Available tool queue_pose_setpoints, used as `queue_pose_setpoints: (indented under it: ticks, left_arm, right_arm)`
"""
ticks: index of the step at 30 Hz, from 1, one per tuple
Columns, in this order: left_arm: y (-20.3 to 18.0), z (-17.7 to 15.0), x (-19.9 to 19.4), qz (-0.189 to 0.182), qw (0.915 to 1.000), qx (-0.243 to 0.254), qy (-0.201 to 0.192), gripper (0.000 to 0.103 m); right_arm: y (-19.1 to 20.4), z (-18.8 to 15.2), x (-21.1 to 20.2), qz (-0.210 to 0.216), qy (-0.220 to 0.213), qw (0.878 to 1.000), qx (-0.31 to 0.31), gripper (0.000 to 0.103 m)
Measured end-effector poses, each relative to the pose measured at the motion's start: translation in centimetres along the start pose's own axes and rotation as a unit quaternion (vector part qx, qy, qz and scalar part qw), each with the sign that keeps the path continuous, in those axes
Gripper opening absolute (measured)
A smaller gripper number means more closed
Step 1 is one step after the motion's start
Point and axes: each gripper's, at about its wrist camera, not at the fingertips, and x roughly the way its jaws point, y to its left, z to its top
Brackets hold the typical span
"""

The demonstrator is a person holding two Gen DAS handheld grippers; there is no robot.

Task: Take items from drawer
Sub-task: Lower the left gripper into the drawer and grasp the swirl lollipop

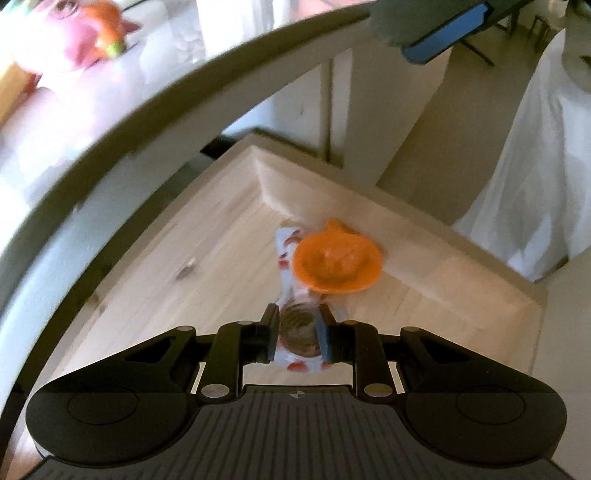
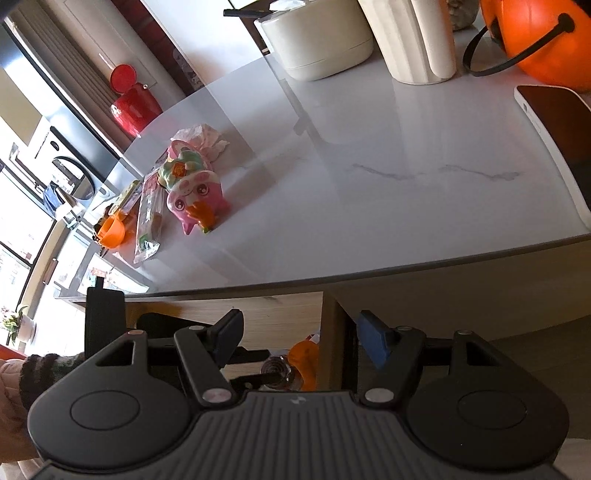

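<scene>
In the left wrist view a pale wooden drawer (image 1: 369,216) stands pulled out under the table edge. On its floor lies a white snack packet (image 1: 286,251) with red spots and a brown swirl picture. My left gripper (image 1: 297,318) is shut on the packet's near end. An orange pumpkin-shaped toy (image 1: 338,264) rests on the packet's far end, against the drawer wall. My right gripper (image 2: 301,338) hovers open and empty above the drawer front, and its blue pad (image 1: 443,35) shows in the left wrist view. The packet's swirl (image 2: 275,369) and the orange toy (image 2: 304,354) show below it.
The white marble tabletop (image 2: 369,184) holds a pink toy (image 2: 194,195), snack packets (image 2: 149,221) and an orange cup (image 2: 110,232) at the left. A cream container (image 2: 317,40), an orange pumpkin bucket (image 2: 535,40) and a tablet (image 2: 561,122) stand further back. A sleeve (image 2: 14,387) shows at the lower left.
</scene>
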Motion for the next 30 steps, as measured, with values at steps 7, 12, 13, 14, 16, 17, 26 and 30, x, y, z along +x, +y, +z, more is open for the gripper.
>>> queue_pose_setpoints:
  ticks: [7,12,13,14,16,17,26,30]
  left_arm:
    - [-0.3,0.2,0.9,-0.014,0.9998,-0.01,-0.006,0.026]
    - [-1.3,0.5,1.1,-0.032,0.9995,0.001,-0.007,0.044]
    - [-1.5,0.5,1.4,-0.035,0.9994,0.006,-0.008,0.052]
    - [-1.7,0.5,1.5,-0.037,0.9992,0.01,-0.009,0.054]
    - [-2.0,0.4,1.5,-0.04,0.999,0.015,-0.011,0.059]
    - [-2.0,0.4,1.5,-0.04,0.999,0.015,-0.012,0.059]
    - [-2.0,-0.2,2.4,0.018,0.9995,0.025,0.003,0.055]
    - [-1.1,-0.2,3.0,0.003,1.0,-0.008,0.005,0.058]
  right_arm:
    - [0.1,-0.2,-0.2,-0.004,-0.005,1.0,0.004,0.069]
    - [0.1,-0.2,-0.3,-0.003,-0.008,1.0,0.007,0.069]
    - [0.1,-0.2,-0.3,-0.004,-0.008,1.0,0.006,0.069]
    - [0.2,-0.3,-0.3,-0.004,-0.008,1.0,0.006,0.069]
    - [0.2,-0.3,-0.3,-0.006,-0.008,1.0,0.006,0.069]
    - [0.2,-0.4,-0.3,-0.006,-0.008,1.0,0.006,0.069]
    - [0.4,-0.5,-0.4,-0.009,-0.01,1.0,0.003,0.069]
    - [0.6,-0.6,-0.3,-0.013,-0.008,1.0,-0.002,0.069]
